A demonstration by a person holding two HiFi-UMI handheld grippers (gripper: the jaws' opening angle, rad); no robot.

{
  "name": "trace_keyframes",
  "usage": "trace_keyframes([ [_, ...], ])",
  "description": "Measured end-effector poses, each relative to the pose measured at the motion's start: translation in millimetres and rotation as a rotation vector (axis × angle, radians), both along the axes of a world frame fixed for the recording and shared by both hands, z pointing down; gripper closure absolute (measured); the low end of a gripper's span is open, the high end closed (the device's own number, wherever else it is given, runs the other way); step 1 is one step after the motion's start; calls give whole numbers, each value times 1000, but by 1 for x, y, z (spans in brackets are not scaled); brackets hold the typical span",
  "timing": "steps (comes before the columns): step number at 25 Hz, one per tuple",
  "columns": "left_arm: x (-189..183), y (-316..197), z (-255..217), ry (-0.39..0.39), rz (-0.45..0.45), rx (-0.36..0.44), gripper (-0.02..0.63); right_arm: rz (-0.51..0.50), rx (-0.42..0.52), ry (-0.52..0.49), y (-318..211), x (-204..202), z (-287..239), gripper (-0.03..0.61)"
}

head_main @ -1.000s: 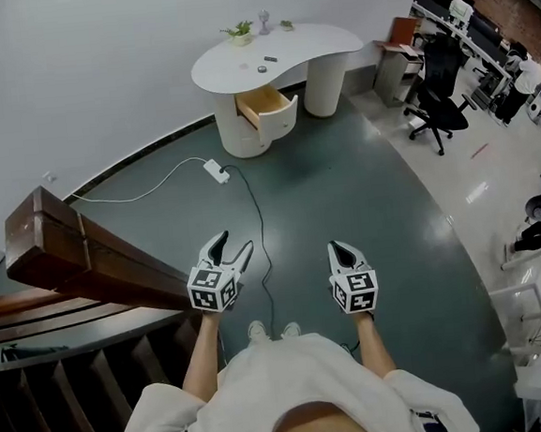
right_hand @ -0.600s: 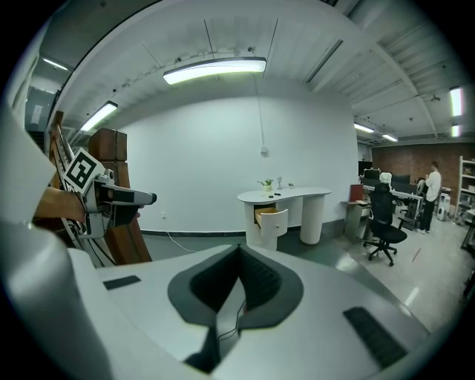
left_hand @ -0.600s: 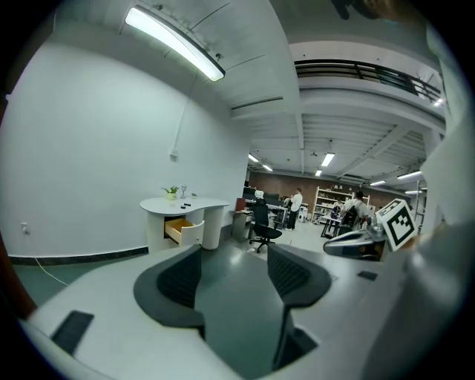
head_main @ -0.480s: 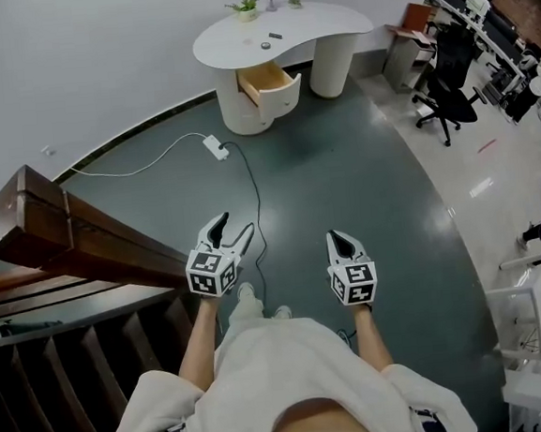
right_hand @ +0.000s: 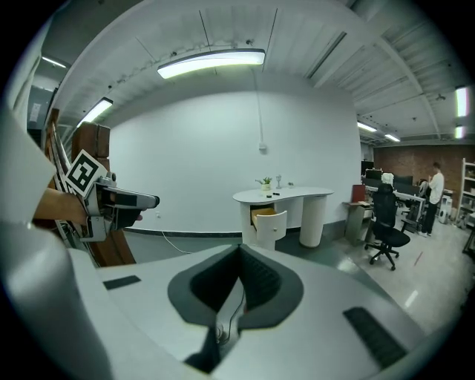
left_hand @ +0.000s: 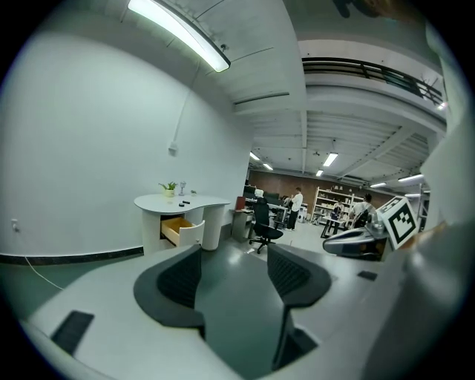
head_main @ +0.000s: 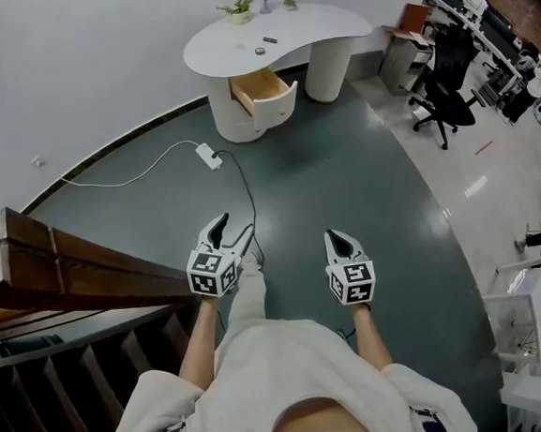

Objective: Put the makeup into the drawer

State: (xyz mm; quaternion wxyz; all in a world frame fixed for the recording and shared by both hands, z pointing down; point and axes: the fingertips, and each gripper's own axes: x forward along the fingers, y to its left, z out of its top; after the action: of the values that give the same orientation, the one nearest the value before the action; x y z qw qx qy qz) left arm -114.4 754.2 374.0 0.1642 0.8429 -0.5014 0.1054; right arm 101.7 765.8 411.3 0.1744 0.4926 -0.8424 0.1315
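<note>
A white curved desk [head_main: 310,26] stands far ahead by the wall, its wooden drawer [head_main: 261,91] pulled open. Two small dark makeup items [head_main: 259,50] lie on the desk top, too small to tell apart. Both grippers hang at waist height over the floor, far from the desk. My left gripper [head_main: 236,225] is open with nothing between its jaws. My right gripper [head_main: 332,236] is shut and empty. The left gripper view shows the desk [left_hand: 182,200] and drawer [left_hand: 177,228] beyond the open left gripper [left_hand: 234,256]. The right gripper view shows the desk [right_hand: 286,194] above the shut right gripper [right_hand: 240,249].
A dark wooden stair railing [head_main: 68,270] runs along my left. A white power strip [head_main: 211,156] and its cable lie on the grey-green floor ahead. A small plant [head_main: 236,9] stands on the desk. A black office chair [head_main: 444,101] and other desks are at the right.
The person has walked forward: the railing has slid back to the left and the power strip is nearer. Both grippers keep their pose, left open and right shut.
</note>
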Motion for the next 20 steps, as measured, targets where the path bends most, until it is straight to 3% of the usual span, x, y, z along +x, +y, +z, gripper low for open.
trace_keyframes([
  [7, -22, -107, -3, 24, 30, 2, 357, 20, -3, 23, -99, -23, -8, 581],
  [20, -95, -293, -13, 34, 91, 4, 357, 89, 8, 44, -273, -89, -25, 581],
])
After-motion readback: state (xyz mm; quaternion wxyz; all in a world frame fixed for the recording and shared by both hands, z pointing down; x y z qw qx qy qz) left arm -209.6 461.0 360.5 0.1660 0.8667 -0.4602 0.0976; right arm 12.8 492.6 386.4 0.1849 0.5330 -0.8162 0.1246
